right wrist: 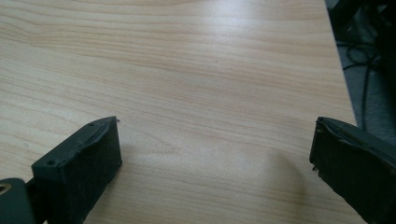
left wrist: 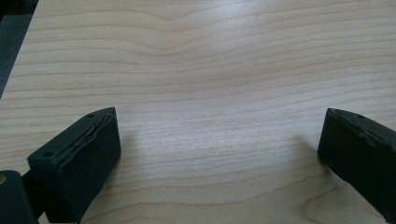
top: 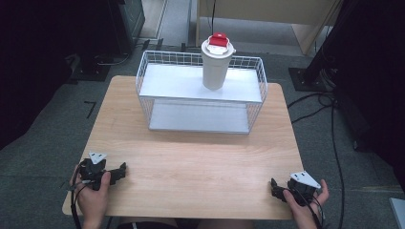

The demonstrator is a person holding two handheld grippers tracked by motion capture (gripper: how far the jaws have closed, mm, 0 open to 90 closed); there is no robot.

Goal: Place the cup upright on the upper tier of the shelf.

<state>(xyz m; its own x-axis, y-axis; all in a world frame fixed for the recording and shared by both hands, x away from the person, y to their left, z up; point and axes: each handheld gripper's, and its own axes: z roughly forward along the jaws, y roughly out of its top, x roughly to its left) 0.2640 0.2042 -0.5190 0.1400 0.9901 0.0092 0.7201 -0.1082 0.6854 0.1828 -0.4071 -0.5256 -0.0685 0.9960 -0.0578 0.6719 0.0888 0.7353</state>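
Cup (top: 216,61), white with a red lid (top: 218,39), stands upright on the top shelf of the wire rack (top: 200,90), well ahead of both hand-held grippers, nearer the rack's right end. Lower shelf bare. Left hand-held gripper (top: 123,170) and right hand-held gripper (top: 273,186) rest at the surface's (top: 191,162) near edge, jaws spread wide, gripping nothing. Bare wood between them and the rack.

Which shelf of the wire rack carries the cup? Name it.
The upper shelf of the wire rack: the white cup with the red lid stands upright there, while the lower shelf lies bare.
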